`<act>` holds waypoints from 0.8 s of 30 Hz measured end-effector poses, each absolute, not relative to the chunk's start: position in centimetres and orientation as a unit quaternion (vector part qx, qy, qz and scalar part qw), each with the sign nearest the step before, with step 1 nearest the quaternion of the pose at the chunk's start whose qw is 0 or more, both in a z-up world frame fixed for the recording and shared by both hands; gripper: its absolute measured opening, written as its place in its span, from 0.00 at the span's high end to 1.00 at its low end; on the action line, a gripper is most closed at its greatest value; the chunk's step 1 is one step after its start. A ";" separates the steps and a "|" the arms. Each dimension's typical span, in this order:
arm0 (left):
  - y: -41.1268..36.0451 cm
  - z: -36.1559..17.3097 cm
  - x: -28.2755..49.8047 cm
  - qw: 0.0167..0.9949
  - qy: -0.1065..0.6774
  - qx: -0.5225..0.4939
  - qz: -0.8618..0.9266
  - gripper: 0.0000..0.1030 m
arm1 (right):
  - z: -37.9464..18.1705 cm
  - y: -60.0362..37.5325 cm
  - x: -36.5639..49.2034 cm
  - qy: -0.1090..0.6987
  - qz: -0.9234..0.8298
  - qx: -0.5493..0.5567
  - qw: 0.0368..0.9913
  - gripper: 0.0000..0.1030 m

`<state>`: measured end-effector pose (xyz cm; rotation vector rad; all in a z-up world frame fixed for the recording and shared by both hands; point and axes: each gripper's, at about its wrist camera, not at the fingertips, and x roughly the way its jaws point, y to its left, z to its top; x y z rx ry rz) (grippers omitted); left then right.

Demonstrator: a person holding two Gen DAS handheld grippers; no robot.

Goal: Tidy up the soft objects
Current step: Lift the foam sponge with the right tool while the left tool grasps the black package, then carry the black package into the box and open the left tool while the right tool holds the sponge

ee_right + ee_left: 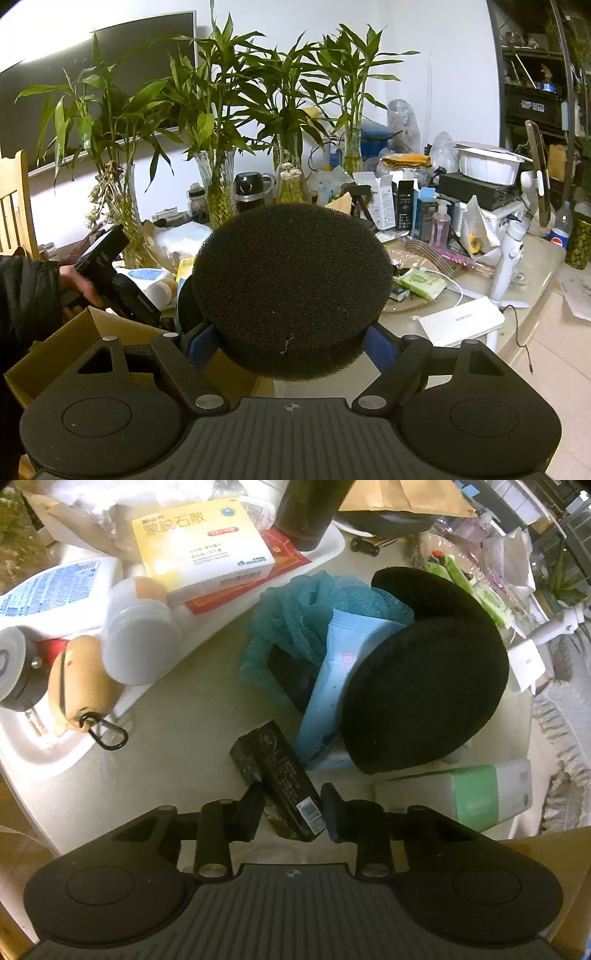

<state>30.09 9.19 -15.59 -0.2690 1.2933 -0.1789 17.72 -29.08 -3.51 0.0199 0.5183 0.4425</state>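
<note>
The left hand-held gripper (291,808) points down at the table (177,738), its narrowed jaws flanking a small black box (284,786) whose long axis runs away from it. The right hand-held gripper (291,343) clamps a round black sponge (291,288), jaws wide.

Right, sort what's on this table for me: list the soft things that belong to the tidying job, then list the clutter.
Job items:
round black sponge held in the right claw
black foam pads
teal mesh puff
tissue pack
blue soft packet

Just lying about:
yellow medicine box
white bottle
plant vases
pink pump bottle
</note>
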 end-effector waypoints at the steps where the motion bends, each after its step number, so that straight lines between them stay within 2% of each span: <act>1: 9.3 -15.5 29.9 0.787 0.598 -0.126 -0.082 0.74 | -3.5 -29.1 17.7 0.254 0.218 0.011 0.942 0.19; 10: 10.6 -13.7 27.8 0.812 0.568 -0.118 -0.068 0.77 | -3.2 -28.4 17.3 0.253 0.225 0.012 0.941 0.19; 24: 9.4 -5.1 22.4 0.876 0.465 -0.101 -0.084 0.77 | -1.8 -28.2 14.8 0.239 0.242 0.033 0.940 0.19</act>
